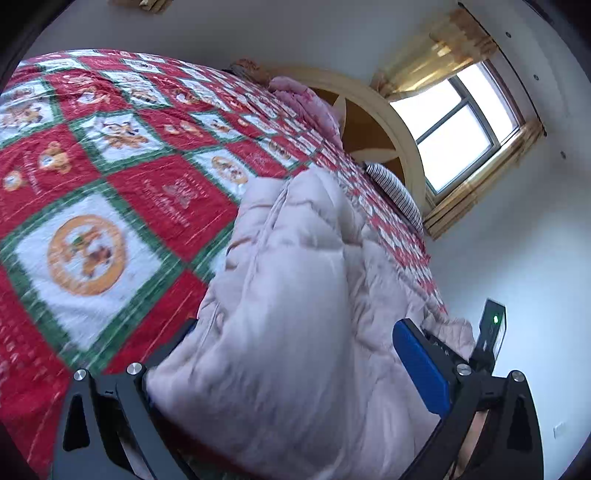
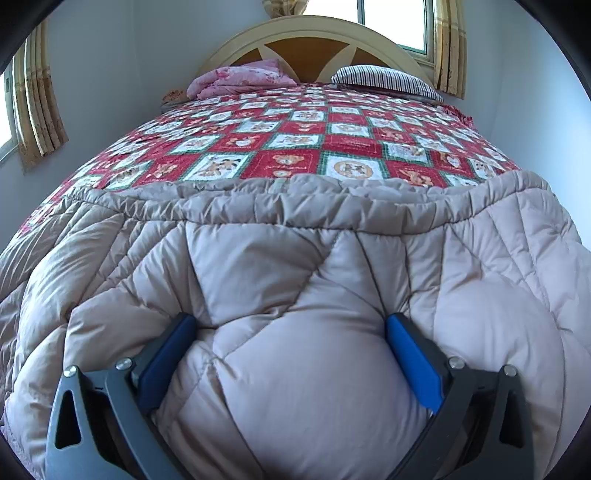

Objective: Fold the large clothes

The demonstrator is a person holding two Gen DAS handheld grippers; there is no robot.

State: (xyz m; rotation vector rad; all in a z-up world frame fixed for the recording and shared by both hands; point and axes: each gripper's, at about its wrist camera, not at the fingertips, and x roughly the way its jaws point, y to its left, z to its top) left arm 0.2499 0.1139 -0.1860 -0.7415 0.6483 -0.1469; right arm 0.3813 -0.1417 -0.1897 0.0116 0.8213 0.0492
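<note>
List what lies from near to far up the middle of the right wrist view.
right gripper → puffy beige quilted coat → red and white patchwork bedspread → striped pillow → arched headboard → window

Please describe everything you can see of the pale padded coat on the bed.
The padded coat is pale pinkish-beige, quilted in stitched panels, puffy and smooth like nylon. A gathered ruffled edge runs across its far side. It lies spread over the near part of the red patchwork bedspread. The right gripper and the left gripper each have a thick bulge of it between wide-set blue fingers.
</note>
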